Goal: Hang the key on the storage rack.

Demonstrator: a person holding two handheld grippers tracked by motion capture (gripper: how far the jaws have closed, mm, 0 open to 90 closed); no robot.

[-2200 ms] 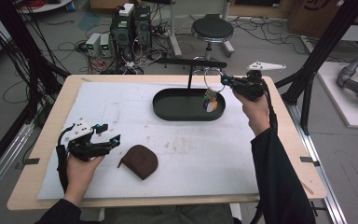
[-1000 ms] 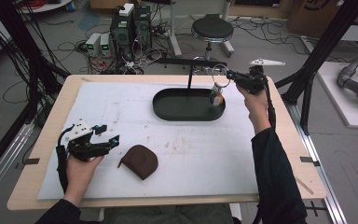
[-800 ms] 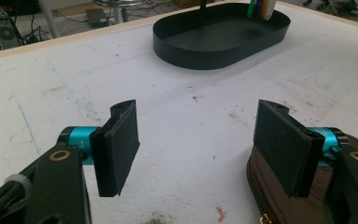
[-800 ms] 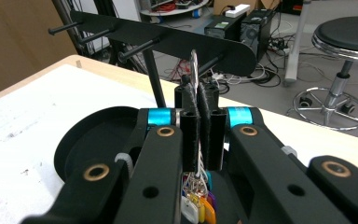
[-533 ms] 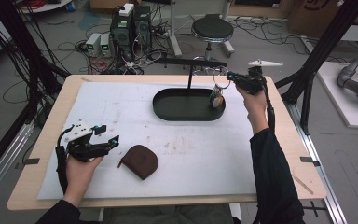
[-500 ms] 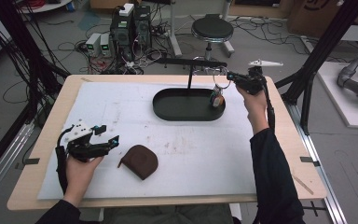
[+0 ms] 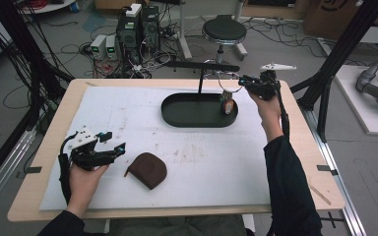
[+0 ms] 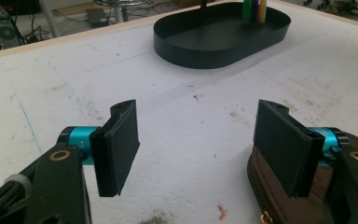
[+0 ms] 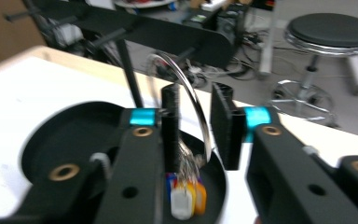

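I see a wooden table (image 7: 39, 147) with a big white sheet (image 7: 128, 118) on it, marked with little dirty spots. Behind the table, at the top of the high view, the floor has computer boxes (image 7: 138, 24), lots of cables and a round stool (image 7: 224, 30).

A black oval tray (image 7: 187, 110) sits in the upper middle of the sheet, with a thin post and a black bar (image 7: 202, 65) over it. My right gripper (image 7: 243, 82) is up at the tray's right end. In the right gripper view a silver ring (image 9: 191, 98) sits between its jaws, which are a small way apart and not pressing it. Bright tags (image 9: 184, 193) hang from the ring, low over the tray. That picture is blurry, so I cannot tell what the tags are.

My left gripper (image 7: 109, 147) rests low on the left, jaws wide with nothing in them. A brown zip pouch (image 7: 147, 169) lies just beside it; in the left gripper view the pouch is cut off at the lower right corner.

Two seconds ago the tags sat lower in the tray; now my right hand is higher and farther back
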